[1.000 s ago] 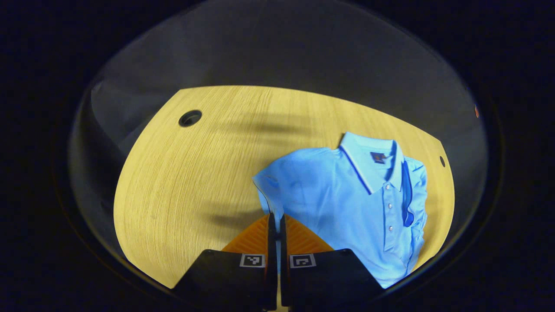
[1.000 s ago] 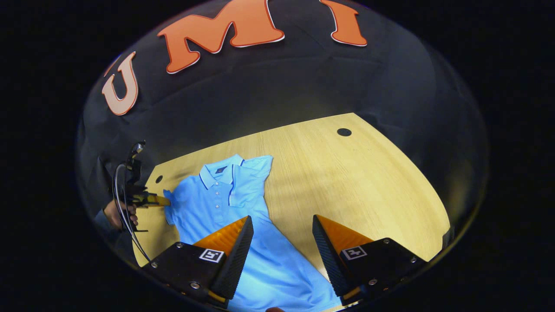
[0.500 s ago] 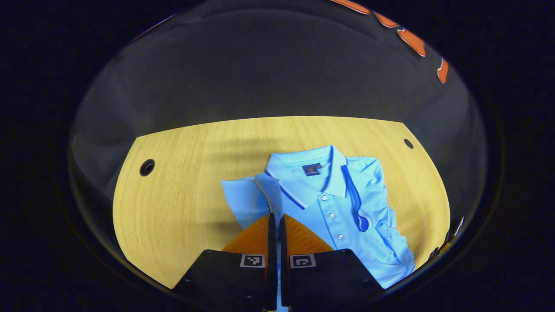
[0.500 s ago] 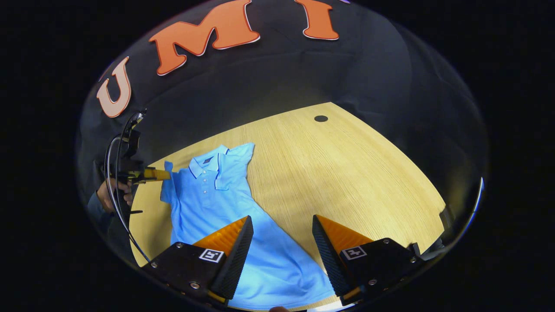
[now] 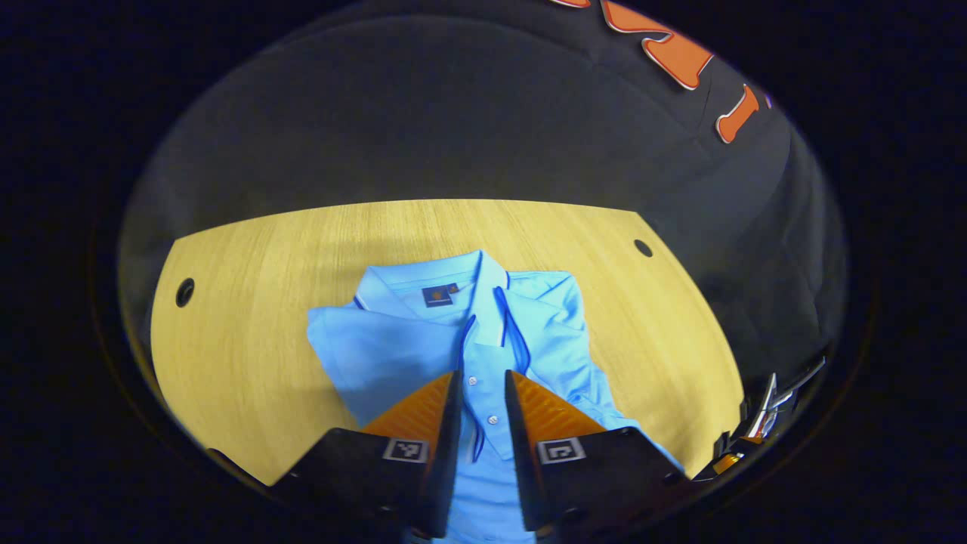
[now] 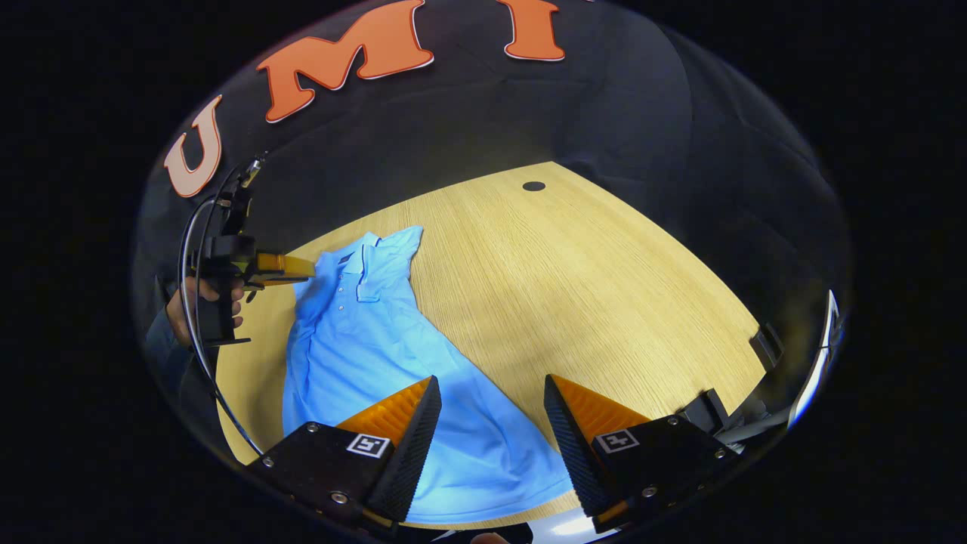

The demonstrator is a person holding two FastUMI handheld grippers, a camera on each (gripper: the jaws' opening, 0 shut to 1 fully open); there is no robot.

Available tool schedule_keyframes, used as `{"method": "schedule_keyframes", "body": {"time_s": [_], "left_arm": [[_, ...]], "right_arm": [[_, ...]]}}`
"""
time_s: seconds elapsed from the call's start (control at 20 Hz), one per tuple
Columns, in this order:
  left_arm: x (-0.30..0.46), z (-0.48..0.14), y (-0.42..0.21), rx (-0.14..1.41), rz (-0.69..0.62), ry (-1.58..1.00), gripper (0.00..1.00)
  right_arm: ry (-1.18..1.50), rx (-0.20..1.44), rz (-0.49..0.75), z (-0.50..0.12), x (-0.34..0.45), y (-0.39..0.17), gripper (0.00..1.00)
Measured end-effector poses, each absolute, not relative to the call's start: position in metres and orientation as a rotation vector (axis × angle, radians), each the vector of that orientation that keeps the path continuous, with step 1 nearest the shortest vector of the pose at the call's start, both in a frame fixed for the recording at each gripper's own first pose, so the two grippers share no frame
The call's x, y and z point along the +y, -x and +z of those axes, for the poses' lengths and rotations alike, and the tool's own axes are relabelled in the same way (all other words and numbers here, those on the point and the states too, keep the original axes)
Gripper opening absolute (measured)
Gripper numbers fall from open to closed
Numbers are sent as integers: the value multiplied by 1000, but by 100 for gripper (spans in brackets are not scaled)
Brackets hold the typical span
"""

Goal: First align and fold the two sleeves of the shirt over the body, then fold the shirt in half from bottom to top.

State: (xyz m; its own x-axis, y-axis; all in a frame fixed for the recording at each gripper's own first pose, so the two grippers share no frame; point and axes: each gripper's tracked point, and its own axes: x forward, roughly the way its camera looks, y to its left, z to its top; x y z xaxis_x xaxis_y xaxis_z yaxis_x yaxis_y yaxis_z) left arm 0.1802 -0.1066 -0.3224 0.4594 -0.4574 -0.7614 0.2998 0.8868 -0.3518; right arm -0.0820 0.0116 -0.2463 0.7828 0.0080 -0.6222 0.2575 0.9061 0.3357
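shirt (image 6: 378,355): light blue polo, flat on the bench (image 6: 604,287), face up, collar at the far end, hem at the near edge.
long axis: in the right gripper view it runs from the collar (image 5: 453,291), far left, down to the hem (image 6: 483,483) at the near edge, right in front of the right hand-held gripper.
sleeves: both look folded in over the chest in the left gripper view; one flap (image 5: 378,351) lies left of the button placket, the other (image 5: 559,332) right of it. Judged: sleeve step about done, bottom-to-top fold not yet started.
left hand-held gripper (image 5: 481,393): fingers a narrow gap apart, nothing between them; the placket shows through the gap. Sits over the chest, just below the collar. Whether the tips touch cloth: cannot tell.
left, seen from the other side (image 6: 291,266): held in a hand (image 6: 193,302) at the far left, tips at the shoulder by the collar.
right hand-held gripper (image 6: 487,423): fingers wide apart, empty, over the hem end near the bench edge.
nearer to hem: right, clearly. Left is at the opposite end of the long axis.
next move (judged): hem has to travel along the long axis toward the collar, so left needs to come down to the hem corner on its side; right just needs to drop and pinch.
risk: lifting the hem unevenly could drag the folded sleeves open.
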Motion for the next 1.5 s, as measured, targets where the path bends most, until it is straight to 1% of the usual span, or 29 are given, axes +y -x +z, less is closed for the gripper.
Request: {"method": "schedule_keyframes", "body": {"time_s": [0.1, 0.2, 0.25, 0.3, 0.5, 0.65, 0.9, 1.2, 1.35, 1.5], "left_arm": [[-91, -328, -173, 987, -424, 129, 74], [-77, -324, -156, 985, -389, 119, 98], [-71, -322, -145, 984, -378, 130, 94], [-65, -320, -133, 983, -366, 144, 98], [-37, -315, -72, 994, -309, 172, 97], [-10, -320, -23, 1002, -254, 126, 98], [9, -326, 60, 1033, -225, 113, 99], [19, -350, 154, 1111, -189, 77, 99], [22, -363, 188, 1153, -168, 75, 99], [21, -367, 208, 1181, -159, 90, 99]], "right_arm": [[-408, 683, -125, -254, 13, 86, 83], [-378, 699, -96, -260, 14, 92, 85], [-357, 713, -82, -264, 13, 95, 86], [-338, 731, -67, -271, 14, 99, 87], [-280, 792, 11, -291, 19, 112, 93], [-236, 819, 60, -303, 21, 121, 97], [-174, 840, 142, -317, 28, 135, 98], [-106, 876, 182, -339, 28, 151, 98], [-87, 887, 187, -347, 28, 156, 98], [-74, 902, 185, -353, 28, 161, 98]]}}
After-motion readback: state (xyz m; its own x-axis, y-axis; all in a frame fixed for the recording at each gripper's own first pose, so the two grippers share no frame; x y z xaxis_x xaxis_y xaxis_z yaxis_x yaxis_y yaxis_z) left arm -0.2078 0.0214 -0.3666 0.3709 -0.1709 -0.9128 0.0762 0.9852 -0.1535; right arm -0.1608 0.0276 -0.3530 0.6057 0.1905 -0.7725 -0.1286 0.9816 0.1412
